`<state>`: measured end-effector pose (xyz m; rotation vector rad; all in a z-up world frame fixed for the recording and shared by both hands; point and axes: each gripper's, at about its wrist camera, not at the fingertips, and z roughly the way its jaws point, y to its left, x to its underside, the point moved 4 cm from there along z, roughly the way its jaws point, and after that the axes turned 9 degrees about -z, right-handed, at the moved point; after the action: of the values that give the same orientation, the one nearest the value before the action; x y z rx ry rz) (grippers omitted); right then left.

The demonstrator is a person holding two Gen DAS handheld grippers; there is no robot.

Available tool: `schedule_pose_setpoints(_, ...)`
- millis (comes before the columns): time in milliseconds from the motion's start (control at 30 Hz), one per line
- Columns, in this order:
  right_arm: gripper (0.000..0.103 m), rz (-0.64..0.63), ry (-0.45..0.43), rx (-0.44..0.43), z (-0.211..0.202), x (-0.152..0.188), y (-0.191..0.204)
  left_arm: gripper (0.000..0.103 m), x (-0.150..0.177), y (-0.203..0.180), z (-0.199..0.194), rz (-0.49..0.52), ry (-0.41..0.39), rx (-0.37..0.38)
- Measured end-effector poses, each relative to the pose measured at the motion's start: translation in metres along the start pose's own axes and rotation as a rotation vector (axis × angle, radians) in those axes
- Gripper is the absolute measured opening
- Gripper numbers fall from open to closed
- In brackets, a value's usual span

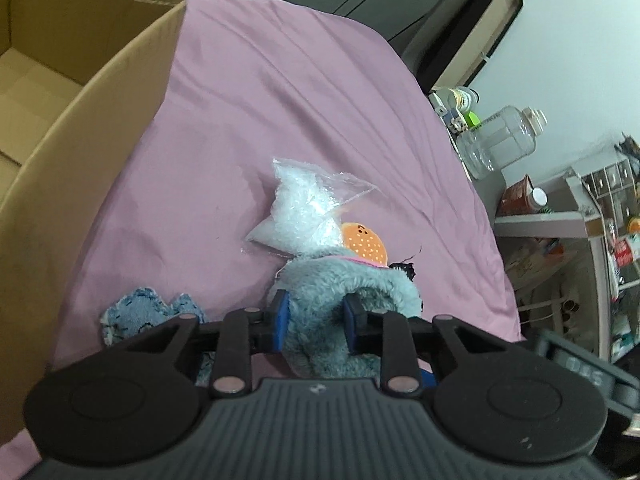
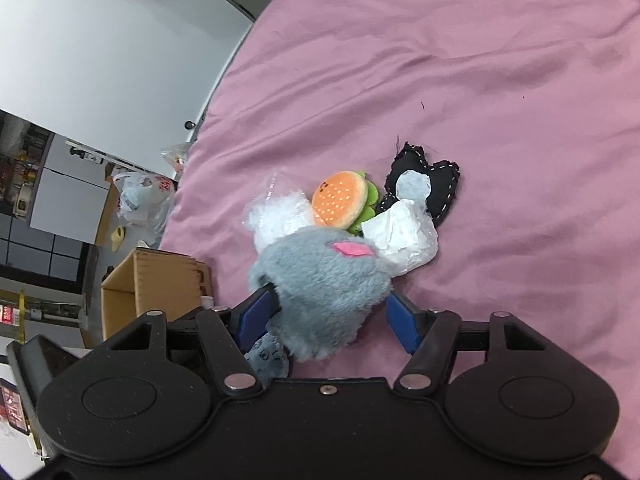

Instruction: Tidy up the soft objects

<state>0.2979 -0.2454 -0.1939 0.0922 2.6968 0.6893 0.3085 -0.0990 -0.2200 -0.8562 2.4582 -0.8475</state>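
A grey plush toy (image 1: 320, 292) with a pink ear (image 2: 352, 249) lies on the pink sheet (image 1: 320, 80). My left gripper (image 1: 315, 318) is shut on it, both blue pads pressed into the fur. My right gripper (image 2: 329, 320) straddles the same plush (image 2: 320, 280); one pad touches the fur, the other stands clear, so it is open. Behind the plush lie a burger toy (image 2: 340, 200), a clear bag of white stuffing (image 1: 300, 208), crumpled white paper (image 2: 400, 236) and a black stitched heart (image 2: 436, 184). A blue-grey stitched patch (image 1: 136, 312) lies just left of my left gripper.
A large open cardboard box (image 1: 80, 120) stands on the bed at the left. The bed edge runs along the right, with a shelf and a clear jar (image 1: 500, 140) beyond it. A smaller cardboard box (image 2: 152, 280) sits on the floor.
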Motion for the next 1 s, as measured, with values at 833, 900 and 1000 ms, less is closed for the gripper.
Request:
schedule_pose_setpoints(833,0.036,-0.071,-0.101,-0.054,-0.023,0.008,0.044,0.024,0.003,-0.011,-0.061,-0.003,-0.072,0.032)
schedule_pose_setpoints(900,0.036,-0.082,-0.117,-0.061,-0.029,0.01,0.052,0.024,0.004,-0.014,-0.071,0.007,-0.082,0.041)
schedule_pose_setpoints(1000,0.036,-0.101,-0.14,-0.067,-0.036,0.015,0.064,0.024,0.005,-0.017,-0.085,0.023,-0.098,0.048)
